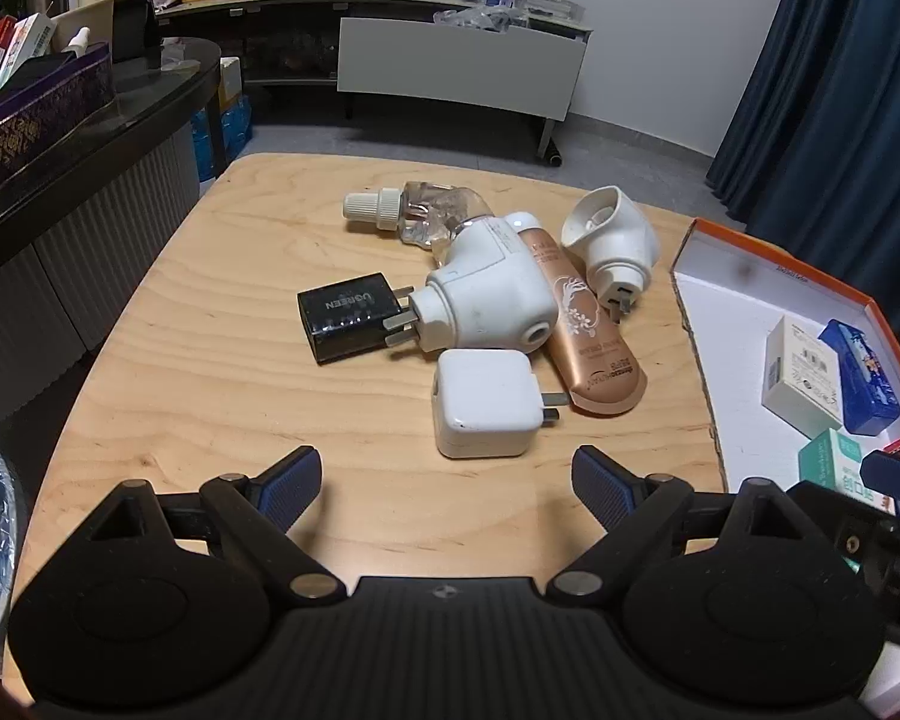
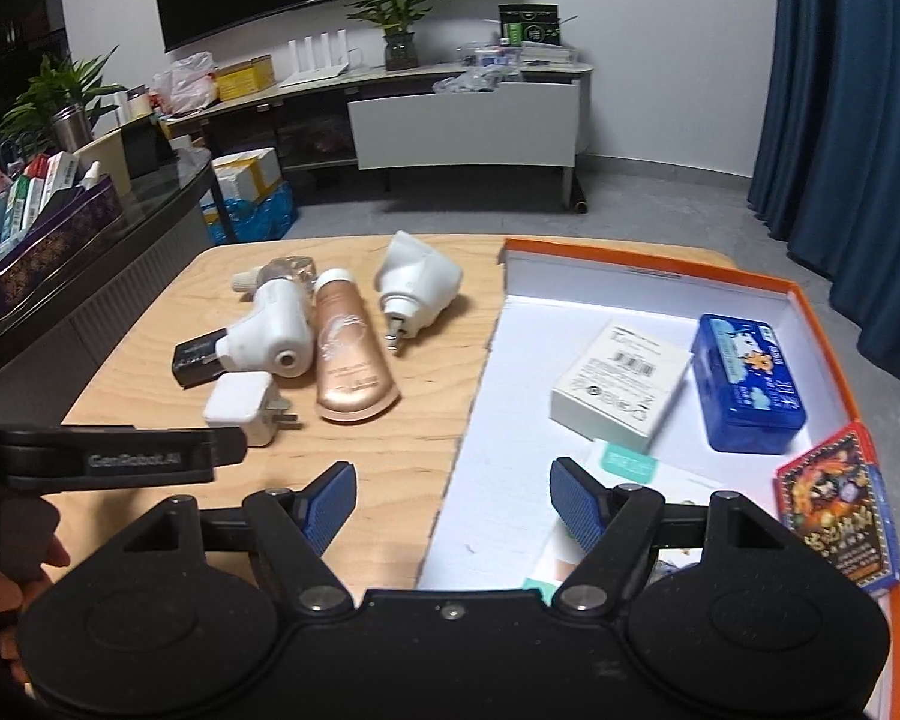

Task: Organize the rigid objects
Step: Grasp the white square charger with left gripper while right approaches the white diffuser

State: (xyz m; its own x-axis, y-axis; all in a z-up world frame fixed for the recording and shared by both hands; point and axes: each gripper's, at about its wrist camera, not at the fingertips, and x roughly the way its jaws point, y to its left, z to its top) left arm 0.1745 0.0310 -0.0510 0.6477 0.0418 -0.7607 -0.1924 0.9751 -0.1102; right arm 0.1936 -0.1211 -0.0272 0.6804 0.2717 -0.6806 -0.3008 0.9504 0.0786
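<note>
A pile lies on the wooden table (image 1: 198,396): a square white charger (image 1: 486,411), a black charger (image 1: 345,318), a white plug-in device (image 1: 489,297), a bronze tube (image 1: 588,330), a clear refill bottle (image 1: 420,213) and a second white plug-in (image 1: 612,240). My left gripper (image 1: 447,480) is open just short of the white charger, nothing between its fingers. My right gripper (image 2: 453,501) is open above the near left edge of the orange-rimmed box (image 2: 648,270), empty. In that box lie a white carton (image 2: 621,387), a blue case (image 2: 747,384) and a colourful card pack (image 2: 834,504).
A dark counter (image 1: 90,138) with a purple box of cartons runs along the left. A pale cabinet (image 1: 462,66) stands behind the table and blue curtains (image 1: 840,96) hang on the right. The left gripper's body (image 2: 108,459) and a hand show at the right view's left edge.
</note>
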